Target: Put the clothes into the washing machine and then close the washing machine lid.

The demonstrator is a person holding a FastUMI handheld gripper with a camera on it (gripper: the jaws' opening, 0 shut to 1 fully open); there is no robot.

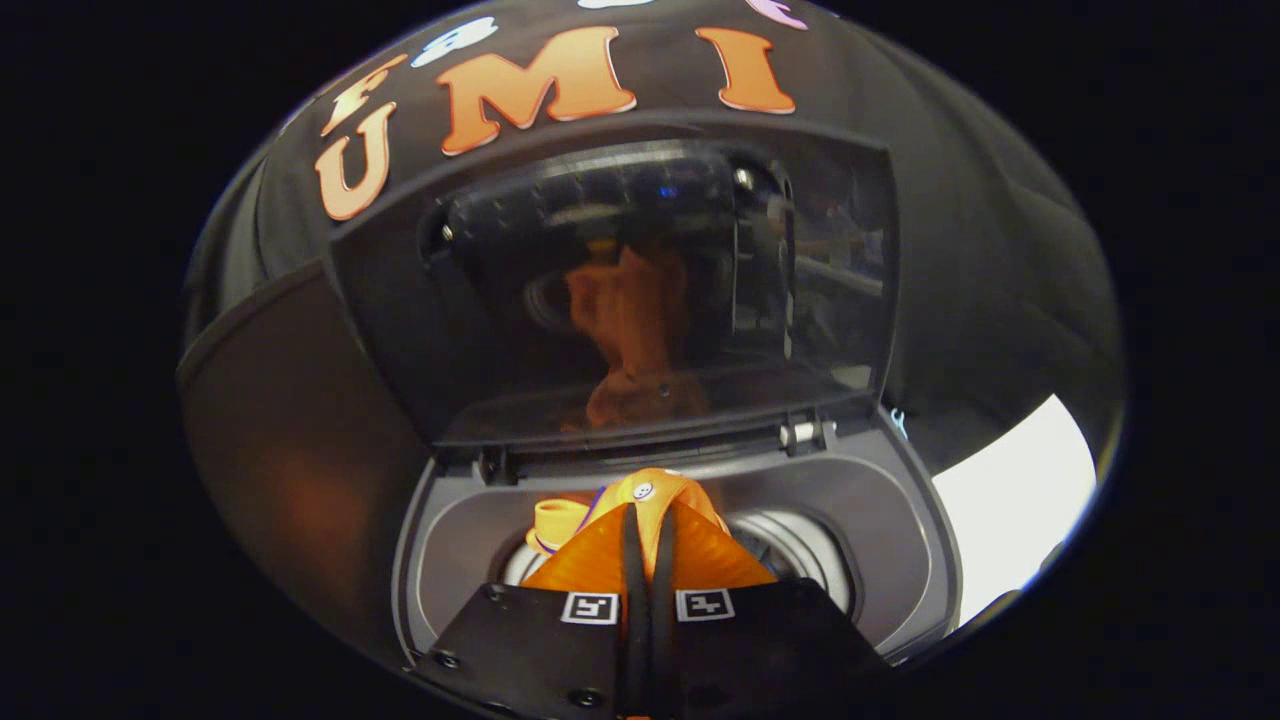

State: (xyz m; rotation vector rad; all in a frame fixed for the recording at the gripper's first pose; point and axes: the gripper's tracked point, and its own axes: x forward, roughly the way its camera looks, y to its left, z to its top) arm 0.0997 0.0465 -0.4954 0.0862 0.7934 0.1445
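My gripper [648,545] is shut on an orange garment [715,555], pinching its cloth between both fingers. The garment bulges out on either side of the fingers and hangs right over the round drum opening [800,550] of the grey washing machine [890,500]. A yellow-orange fold with a purple edge [558,522] sticks out just beyond the fingers to the left. The machine's dark glass lid [620,290] stands upright behind the opening, and the orange cloth is mirrored in it.
The lid's hinge [805,433] sits at the back right of the top panel. Black booth cloth [1000,260] surrounds the machine on all sides. A white surface [1010,510] lies to the right of the machine.
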